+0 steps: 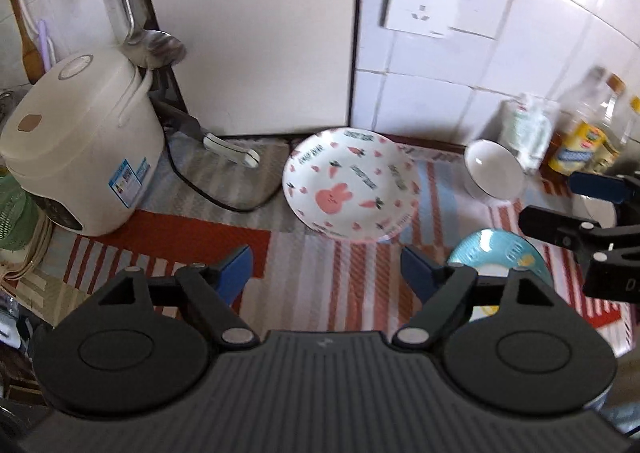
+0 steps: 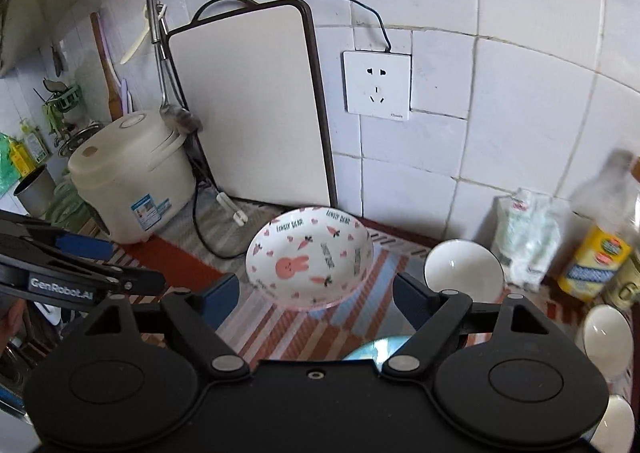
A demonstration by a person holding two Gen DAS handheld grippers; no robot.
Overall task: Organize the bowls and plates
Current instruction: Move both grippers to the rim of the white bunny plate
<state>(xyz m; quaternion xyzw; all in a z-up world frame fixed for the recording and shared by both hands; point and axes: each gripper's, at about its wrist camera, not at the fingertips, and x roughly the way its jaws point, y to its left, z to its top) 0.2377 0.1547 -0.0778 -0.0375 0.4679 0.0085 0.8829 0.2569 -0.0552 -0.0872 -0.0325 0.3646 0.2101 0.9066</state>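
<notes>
The left tongs [image 1: 326, 273] are standing wide apart with nothing between the blue pads, hanging above the striped mat [image 1: 320, 293] that is covering the tabletop. The right tongs [image 2: 316, 295] are likewise spread wide and gripping nothing.

The rabbit-and-carrot plate [image 1: 348, 183] is lying flat on the mat, ahead of both tongs and just in front of the white cutting board [image 1: 256, 33] that is leaning upright against the tiled wall. A blue plate [image 1: 500, 253] is lying near the front edge, partly hidden behind the left tongs' right finger; in the right wrist view only a sliver of it is showing under the tongs' body. A white bowl [image 2: 464, 271] is sitting to the right of the rabbit plate, apart from it, and two more white bowls [image 2: 608, 333] are showing at the right edge of the right wrist view.

A cream rice cooker [image 1: 80, 141] is standing on the left, its black cord trailing across the mat. Oil bottles [image 2: 600, 249] and a white packet [image 2: 524, 237] are standing along the wall on the right, blurred. A wall socket [image 2: 378, 83] is sitting above the plate.
</notes>
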